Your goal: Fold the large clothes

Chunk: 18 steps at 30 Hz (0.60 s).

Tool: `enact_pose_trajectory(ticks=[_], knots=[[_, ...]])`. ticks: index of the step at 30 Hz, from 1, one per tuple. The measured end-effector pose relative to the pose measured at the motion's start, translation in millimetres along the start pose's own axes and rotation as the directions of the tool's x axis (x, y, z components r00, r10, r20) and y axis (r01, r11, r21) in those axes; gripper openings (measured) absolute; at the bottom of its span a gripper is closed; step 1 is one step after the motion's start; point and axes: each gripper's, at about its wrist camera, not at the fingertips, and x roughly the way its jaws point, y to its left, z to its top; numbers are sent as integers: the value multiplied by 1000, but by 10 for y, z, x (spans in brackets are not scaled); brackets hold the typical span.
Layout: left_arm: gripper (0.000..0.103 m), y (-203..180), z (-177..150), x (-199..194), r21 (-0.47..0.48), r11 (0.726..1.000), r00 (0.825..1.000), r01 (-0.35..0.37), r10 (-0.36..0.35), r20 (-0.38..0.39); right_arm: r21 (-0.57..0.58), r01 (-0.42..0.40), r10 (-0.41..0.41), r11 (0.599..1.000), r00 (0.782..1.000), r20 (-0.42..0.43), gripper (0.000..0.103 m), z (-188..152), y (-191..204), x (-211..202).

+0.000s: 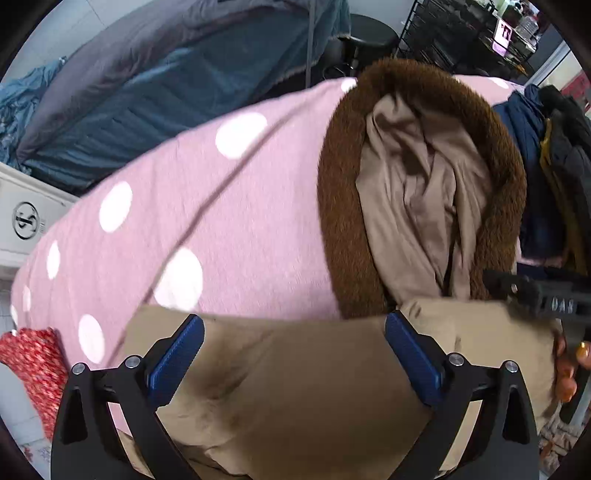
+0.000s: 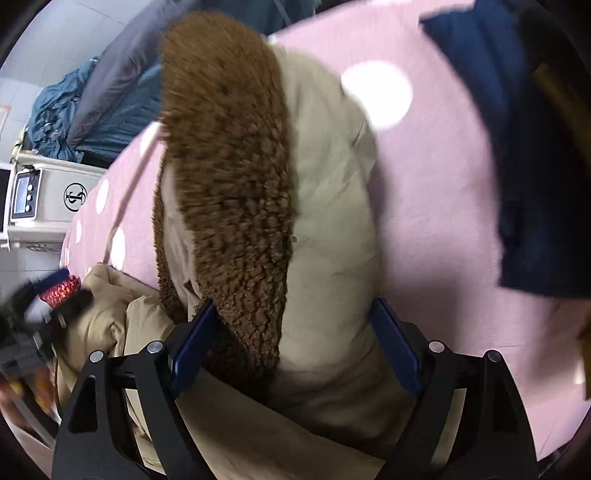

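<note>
A: Start closest in. What do the grippers have?

B: The left gripper (image 1: 293,354) points down over the tan coat (image 1: 295,398), blue pads spread wide with plain coat fabric showing between them; neither pad presses on the cloth. The right gripper (image 2: 291,347) also stands wide apart. The coat's brown fleece collar (image 2: 229,166) and pale body run up between its fingers, but I cannot tell whether the pads actually pinch it.

A: Any containers to speak of?

B: None holding anything that I can make out. Left of the coat stands a white cabinet (image 2: 48,206) with a round black emblem and a small device with a screen on it; whatever is inside is hidden.

A: Then the coat itself?

B: It lies on the pink spread with white dots (image 1: 192,206), rumpled, not flat. Its fleece-lined hood (image 1: 417,177) sits just beyond the near fabric, brown pile ringing a bunched tan lining. From the right wrist, the fleece strip lies folded over the pale outer shell.

A: And around the coat?

B: A red patterned cloth (image 1: 37,365) lies left of it at the spread's edge. Right of it is a pile of dark blue clothing (image 2: 524,147). Farther beyond, blue and grey bedding (image 1: 155,81) is heaped, with a black stool (image 1: 369,40) and a wire rack (image 1: 443,33) behind.
</note>
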Motion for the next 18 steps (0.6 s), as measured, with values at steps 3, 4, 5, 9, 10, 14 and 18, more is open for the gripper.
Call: enact_pose_trajectory(ticks=[3, 4, 5, 9, 10, 14, 18], knots=[[98, 180, -258, 78, -61, 995, 997, 79, -80, -9, -119, 4, -3, 993, 1000, 5, 53, -21, 266, 45], [98, 251, -328, 72, -89, 991, 995, 96, -97, -6, -159, 14, -13, 987, 1000, 6, 38, -32, 362, 39], [98, 306, -386, 56, -113, 988, 994, 110, -111, -2, -203, 20, -18, 979, 1000, 11, 31, -24, 486, 15], [98, 585, -606, -94, -226, 969, 995, 99, -94, 35, -345, -1, 35, 939, 995, 92, 19, 99, 1016, -257], [98, 621, -646, -157, -233, 969, 997, 76, -66, 49, -403, -8, 62, 915, 991, 122, 18, 132, 1230, -365], [96, 803, -843, -568, -270, 958, 981, -92, 135, 143, -593, 5, 151, 805, 965, 212, 17, 241, 2057, -716], [96, 1053, -995, -795, -349, 926, 961, -143, 215, 176, -610, 0, 203, 792, 943, 263, 17, 595, 2623, -828]])
